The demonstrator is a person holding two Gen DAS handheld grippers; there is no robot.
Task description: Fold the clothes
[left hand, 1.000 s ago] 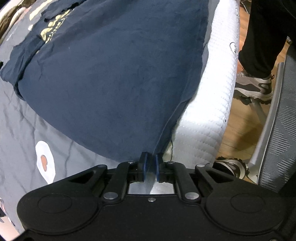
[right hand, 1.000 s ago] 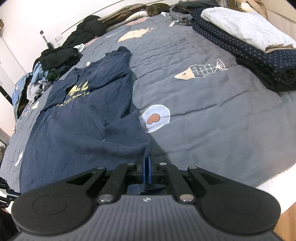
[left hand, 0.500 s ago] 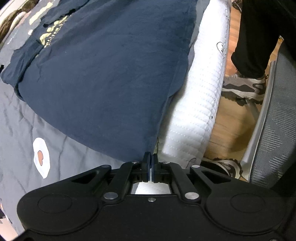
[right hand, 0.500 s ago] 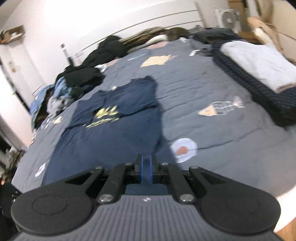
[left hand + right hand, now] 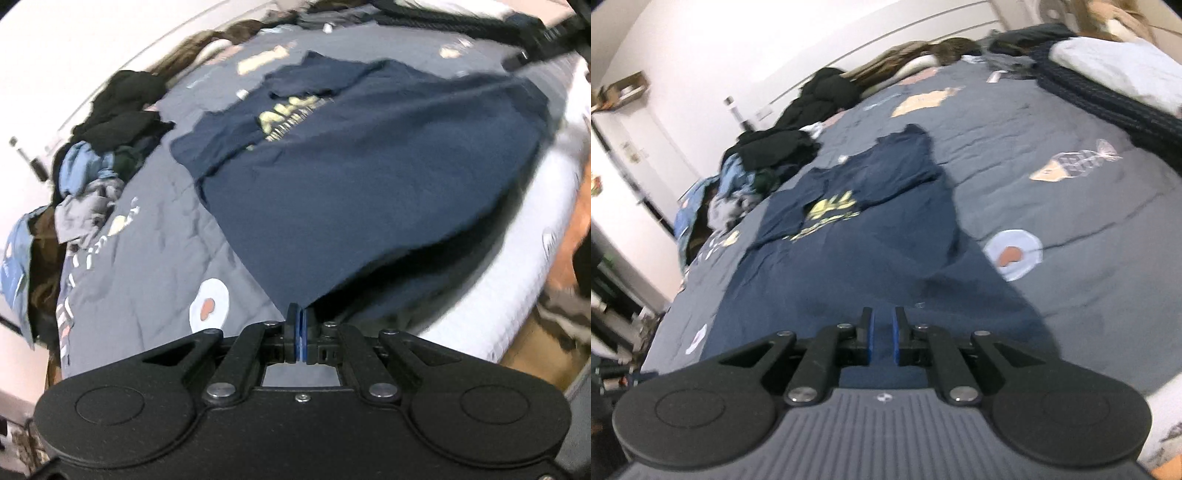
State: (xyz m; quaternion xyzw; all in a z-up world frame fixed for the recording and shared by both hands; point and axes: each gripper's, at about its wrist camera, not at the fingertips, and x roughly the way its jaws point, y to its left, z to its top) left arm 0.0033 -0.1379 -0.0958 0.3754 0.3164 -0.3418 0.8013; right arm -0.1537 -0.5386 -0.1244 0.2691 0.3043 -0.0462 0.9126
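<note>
Left wrist view: the left gripper (image 5: 300, 320) is clenched on the hem corner of the navy T-shirt (image 5: 354, 184), lifting that hem off the bed's near edge above the white mattress side (image 5: 524, 258). Right wrist view: the right gripper (image 5: 882, 325) has its jaws parted with a narrow gap, gripping nothing; the shirt (image 5: 849, 251) lies spread on the grey quilt (image 5: 1071, 206), collar toward the headboard.

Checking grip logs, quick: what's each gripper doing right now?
Left gripper: shut on the navy T-shirt hem.
Right gripper: open, holding nothing, just above the shirt.
</note>
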